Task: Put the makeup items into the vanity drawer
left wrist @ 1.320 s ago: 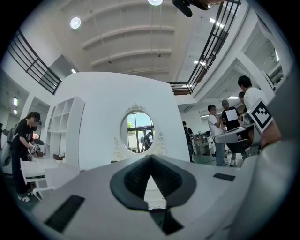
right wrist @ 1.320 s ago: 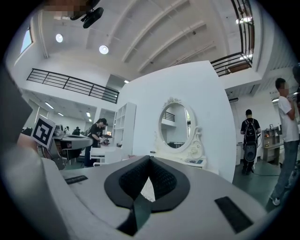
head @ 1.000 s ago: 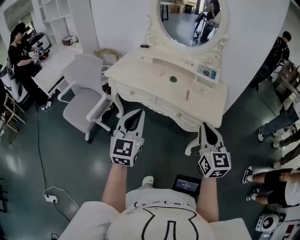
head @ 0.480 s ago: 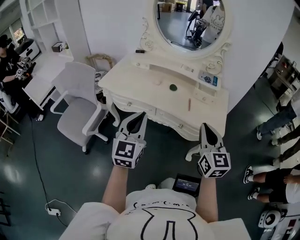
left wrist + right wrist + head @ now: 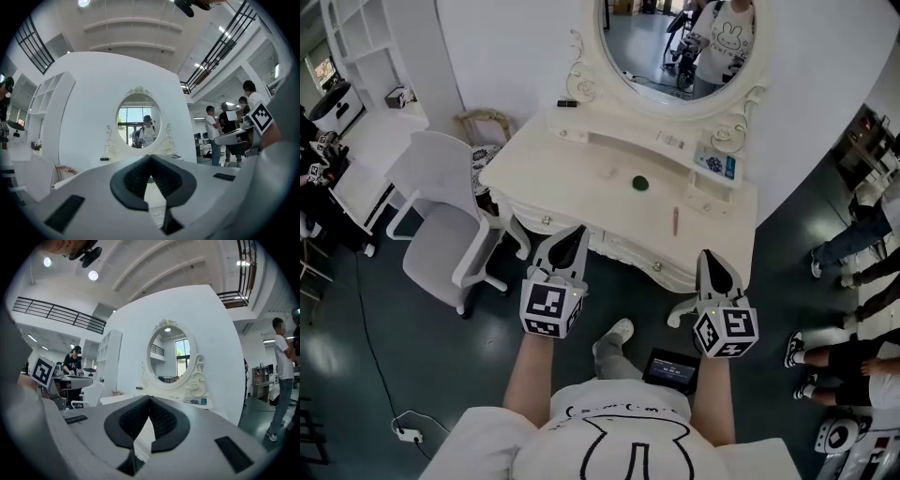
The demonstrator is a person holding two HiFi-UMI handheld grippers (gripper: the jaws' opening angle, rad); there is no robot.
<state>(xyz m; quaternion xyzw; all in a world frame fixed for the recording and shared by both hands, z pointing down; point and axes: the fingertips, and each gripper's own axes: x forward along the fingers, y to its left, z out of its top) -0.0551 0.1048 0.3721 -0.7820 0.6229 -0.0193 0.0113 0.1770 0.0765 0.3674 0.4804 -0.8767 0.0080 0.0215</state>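
A cream vanity table with an oval mirror stands ahead of me. On its top lie a dark green round item, a slim pink stick and a small pale item. Its two front drawers are closed. My left gripper hangs shut and empty just before the table's front edge. My right gripper is shut and empty too, near the table's right front corner. Both gripper views show the tips meeting, with the mirror beyond.
A white swivel chair stands left of the vanity. A teal-and-white box sits on the vanity's right shelf, a small black item at the back left. A tablet lies on the floor by my feet. Several people stand at the right.
I have stepped closer: the vanity has slid left and nearer under the grippers. Both grippers keep their pose and stay shut.
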